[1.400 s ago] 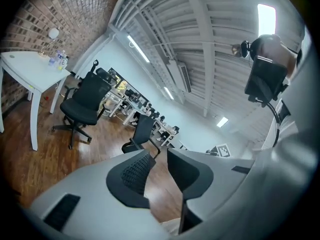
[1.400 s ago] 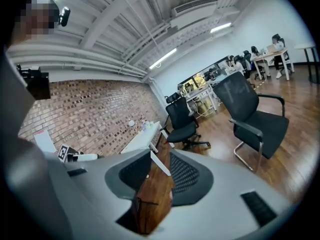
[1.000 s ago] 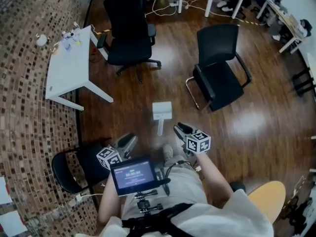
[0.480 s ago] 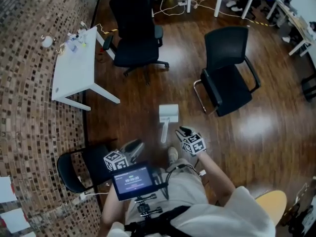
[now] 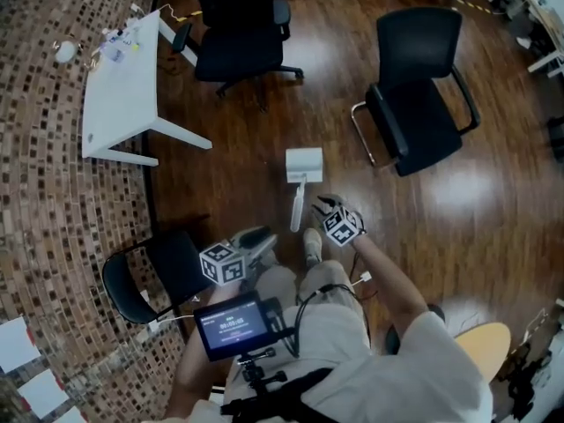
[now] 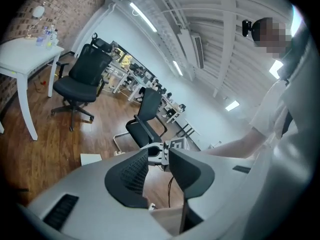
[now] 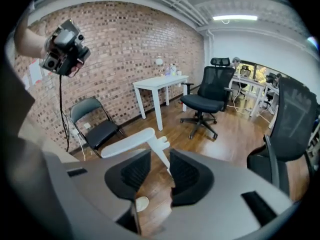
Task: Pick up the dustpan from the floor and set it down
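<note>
My right gripper's (image 7: 159,156) jaws stand partly open, with the end of the dustpan's (image 7: 122,143) handle just reaching into the gap and not yet pinched. My left gripper's (image 6: 159,154) jaws are opening on nothing, off to the left of the dustpan. The dustpan lies flat on the floor (image 5: 229,174), so I judge that gripping, lifting and setting down are all left to do.

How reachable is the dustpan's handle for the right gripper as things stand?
Probably yes. The right gripper hangs just right of the near end of the dustpan's handle, its jaws apart with nothing between them. Only wooden floor shows between gripper and handle, so nothing seems to block it.
</note>
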{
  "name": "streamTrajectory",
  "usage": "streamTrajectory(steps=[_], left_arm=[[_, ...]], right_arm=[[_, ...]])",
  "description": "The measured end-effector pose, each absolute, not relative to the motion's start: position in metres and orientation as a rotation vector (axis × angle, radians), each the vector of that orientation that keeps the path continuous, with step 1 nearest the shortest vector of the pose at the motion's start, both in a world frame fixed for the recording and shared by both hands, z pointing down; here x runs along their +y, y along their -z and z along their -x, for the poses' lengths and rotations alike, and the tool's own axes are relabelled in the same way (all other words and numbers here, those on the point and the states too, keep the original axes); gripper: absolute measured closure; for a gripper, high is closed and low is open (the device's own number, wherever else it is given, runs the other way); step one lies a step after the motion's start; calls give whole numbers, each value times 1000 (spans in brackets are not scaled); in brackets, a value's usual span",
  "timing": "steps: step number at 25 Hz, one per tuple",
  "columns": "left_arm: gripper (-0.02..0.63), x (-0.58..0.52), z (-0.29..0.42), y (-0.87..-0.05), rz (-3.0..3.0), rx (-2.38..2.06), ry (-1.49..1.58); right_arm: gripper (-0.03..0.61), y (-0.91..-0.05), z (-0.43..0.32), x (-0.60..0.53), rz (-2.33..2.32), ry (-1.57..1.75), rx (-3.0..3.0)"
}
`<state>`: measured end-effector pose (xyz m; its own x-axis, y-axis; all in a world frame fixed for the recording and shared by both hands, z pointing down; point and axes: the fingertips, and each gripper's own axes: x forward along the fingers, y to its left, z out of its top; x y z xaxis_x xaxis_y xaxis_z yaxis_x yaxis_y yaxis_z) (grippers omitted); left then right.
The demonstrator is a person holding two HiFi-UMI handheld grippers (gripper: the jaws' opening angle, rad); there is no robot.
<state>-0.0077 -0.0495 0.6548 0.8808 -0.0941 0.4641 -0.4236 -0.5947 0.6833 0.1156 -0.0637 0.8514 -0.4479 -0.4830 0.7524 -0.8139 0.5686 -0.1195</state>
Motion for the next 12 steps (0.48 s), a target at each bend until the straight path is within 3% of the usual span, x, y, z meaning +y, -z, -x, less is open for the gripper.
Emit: streamTrajectory(steps=[12], left_arm=[[485, -52, -12, -690, -2152, -288, -647]], right_arm=[[451, -915, -92, -78, -857, -350, -2033]])
